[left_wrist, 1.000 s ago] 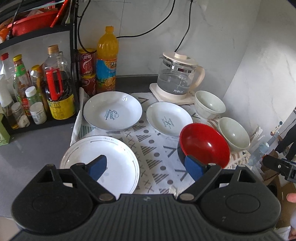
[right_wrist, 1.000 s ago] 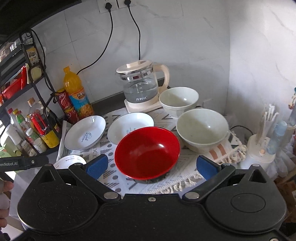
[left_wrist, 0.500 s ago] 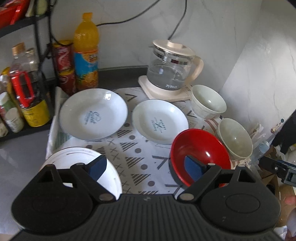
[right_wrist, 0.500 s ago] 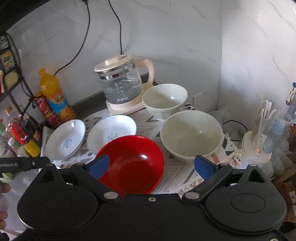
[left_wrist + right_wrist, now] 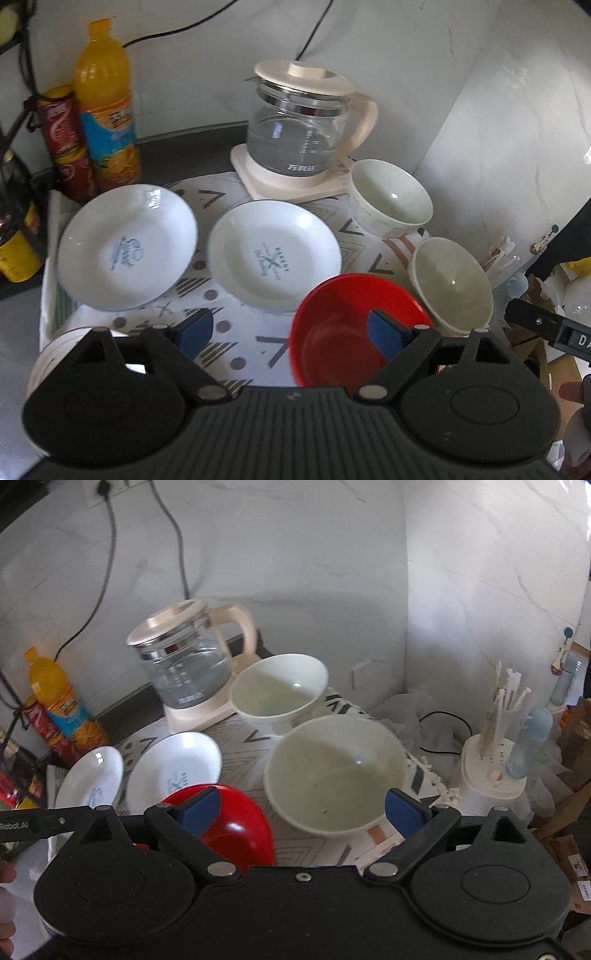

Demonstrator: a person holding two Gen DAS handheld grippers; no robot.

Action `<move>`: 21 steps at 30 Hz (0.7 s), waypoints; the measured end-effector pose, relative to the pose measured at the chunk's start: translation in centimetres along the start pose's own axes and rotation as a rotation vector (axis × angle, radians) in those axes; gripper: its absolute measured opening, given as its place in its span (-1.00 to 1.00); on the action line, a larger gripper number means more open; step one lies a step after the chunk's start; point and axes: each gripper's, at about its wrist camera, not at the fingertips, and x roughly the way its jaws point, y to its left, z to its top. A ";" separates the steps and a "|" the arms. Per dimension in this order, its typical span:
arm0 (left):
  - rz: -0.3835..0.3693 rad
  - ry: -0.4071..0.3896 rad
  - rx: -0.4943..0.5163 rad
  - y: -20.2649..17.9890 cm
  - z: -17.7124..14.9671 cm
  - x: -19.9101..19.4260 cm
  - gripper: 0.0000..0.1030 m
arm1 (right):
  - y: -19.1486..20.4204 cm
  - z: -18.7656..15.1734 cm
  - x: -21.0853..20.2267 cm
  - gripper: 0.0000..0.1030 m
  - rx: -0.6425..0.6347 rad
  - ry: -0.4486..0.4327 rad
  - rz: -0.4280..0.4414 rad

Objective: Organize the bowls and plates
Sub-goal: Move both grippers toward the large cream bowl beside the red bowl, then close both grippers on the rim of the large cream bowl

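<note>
On the patterned mat [image 5: 236, 347] lie two white plates [image 5: 125, 247] [image 5: 273, 254], a red bowl [image 5: 332, 336] and two pale bowls [image 5: 391, 206] [image 5: 450, 284]. A third white plate [image 5: 46, 363] shows only as a rim at the lower left, under my left gripper's body. My left gripper [image 5: 290, 330] hangs open above the mat, its right fingertip over the red bowl. My right gripper [image 5: 302, 810] is closing slowly. The nearer pale bowl [image 5: 332, 775] sits between its fingertips, which do not touch it. The red bowl [image 5: 236, 827] lies under its left finger.
A glass kettle [image 5: 303, 129] on its base stands at the back against the wall corner. An orange drink bottle [image 5: 107, 107] and red cans [image 5: 62, 140] are at the back left. A straw holder [image 5: 495, 753] and a blue bottle [image 5: 528, 742] stand right of the mat.
Both grippers have moved right and a little down. The left went from over the front plate toward the red bowl. The right went from the red bowl to the nearer pale bowl, its jaws slightly narrower.
</note>
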 end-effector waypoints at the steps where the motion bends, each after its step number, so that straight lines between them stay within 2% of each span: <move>1: -0.007 0.005 0.003 -0.3 0.2 0.3 0.70 | -0.4 0.3 0.3 0.80 0.005 0.002 -0.004; 5: -0.018 0.008 0.025 -2.1 1.4 1.7 0.70 | -1.8 1.1 1.5 0.67 0.008 0.017 -0.009; 21: -0.059 0.024 0.049 -8.2 5.1 7.7 0.68 | -7.0 3.6 7.0 0.61 0.018 0.089 0.016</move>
